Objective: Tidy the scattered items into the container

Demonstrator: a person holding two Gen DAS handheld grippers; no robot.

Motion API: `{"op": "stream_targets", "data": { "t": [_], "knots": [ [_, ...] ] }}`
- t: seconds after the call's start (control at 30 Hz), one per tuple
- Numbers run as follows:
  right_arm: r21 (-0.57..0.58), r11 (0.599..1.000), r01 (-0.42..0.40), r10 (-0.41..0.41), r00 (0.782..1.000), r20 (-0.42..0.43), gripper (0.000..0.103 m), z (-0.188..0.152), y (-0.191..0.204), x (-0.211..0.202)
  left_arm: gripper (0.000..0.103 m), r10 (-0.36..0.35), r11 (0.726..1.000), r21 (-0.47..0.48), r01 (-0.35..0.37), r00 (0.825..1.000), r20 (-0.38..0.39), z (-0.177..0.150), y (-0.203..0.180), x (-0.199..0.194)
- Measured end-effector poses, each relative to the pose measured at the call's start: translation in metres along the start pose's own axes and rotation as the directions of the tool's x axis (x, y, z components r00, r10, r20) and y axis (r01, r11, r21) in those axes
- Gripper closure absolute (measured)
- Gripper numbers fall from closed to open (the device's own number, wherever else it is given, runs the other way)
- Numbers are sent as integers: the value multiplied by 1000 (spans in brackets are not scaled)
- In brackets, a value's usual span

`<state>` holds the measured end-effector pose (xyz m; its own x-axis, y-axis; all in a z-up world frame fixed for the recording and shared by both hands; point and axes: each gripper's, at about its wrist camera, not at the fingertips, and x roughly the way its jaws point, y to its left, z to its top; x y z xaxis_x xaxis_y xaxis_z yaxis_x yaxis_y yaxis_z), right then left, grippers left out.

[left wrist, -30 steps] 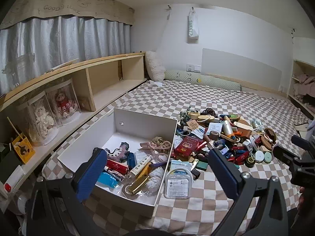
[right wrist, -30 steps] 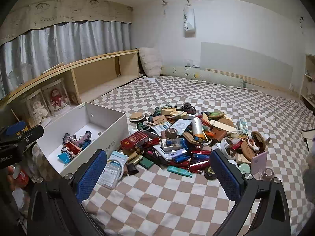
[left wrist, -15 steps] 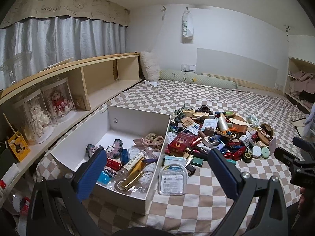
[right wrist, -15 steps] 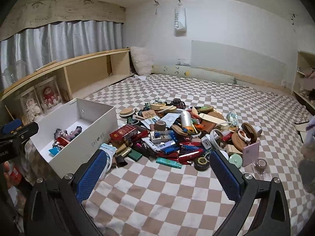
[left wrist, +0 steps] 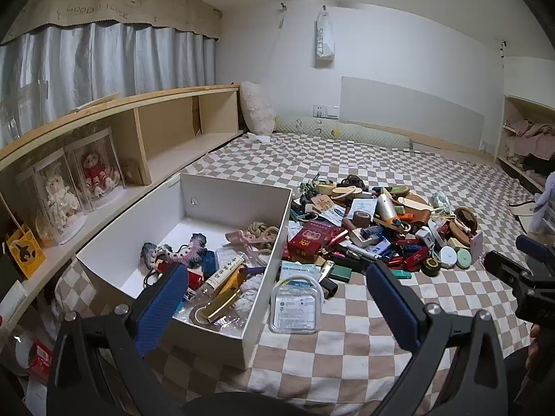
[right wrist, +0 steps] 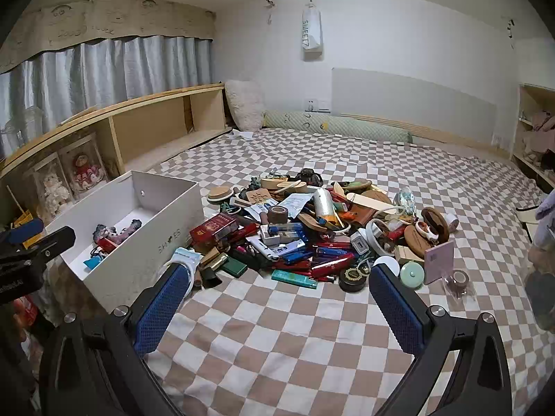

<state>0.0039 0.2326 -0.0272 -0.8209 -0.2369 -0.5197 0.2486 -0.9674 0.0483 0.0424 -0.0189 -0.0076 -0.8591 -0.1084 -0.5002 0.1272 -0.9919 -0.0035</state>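
Your left gripper [left wrist: 277, 294] hangs above the near corner of the white box [left wrist: 274, 242], its blue pads spread wide with nothing between them. Your right gripper [right wrist: 277, 294] is likewise wide apart and empty, poised over bare checked blanket [right wrist: 277, 339] in front of the pile [right wrist: 312, 228]. The box sits on the blanket at the left, beside the wooden shelf [left wrist: 166, 131], and already holds a knitted toy [left wrist: 180, 249], a coil of rope [left wrist: 260, 232], a gold bar-shaped piece [left wrist: 222, 301] and other small bits. Leaning against the box's outer right wall is a clear plastic case [left wrist: 296, 303] with a label inside. The pile lies just right of the box, spread across the middle of the blanket: a red packet [right wrist: 215, 227] nearest the box, a brown tape roll [right wrist: 277, 213], a silver cylinder [right wrist: 324, 204], a heap of red and blue lighters [right wrist: 322, 256], a green lighter [right wrist: 295, 279] at the front edge, a black round tin [right wrist: 352, 279], a mint round lid [right wrist: 411, 274] and a pink card [right wrist: 438, 260] standing at the right. A clear tape roll [right wrist: 459, 279] lies just right of the card, a little apart from the heap. Two dolls in clear domes [left wrist: 76, 183] stand on the shelf.
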Motion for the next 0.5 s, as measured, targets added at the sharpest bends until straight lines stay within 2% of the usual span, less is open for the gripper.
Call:
{"op": "stream_targets", "data": {
  "t": [0.5],
  "knots": [
    [-7,1000,-6,6,1000,-10,0,-1,3,2,0,-5,1000,-1,5,1000,-3,-3,-1,2]
  ]
}}
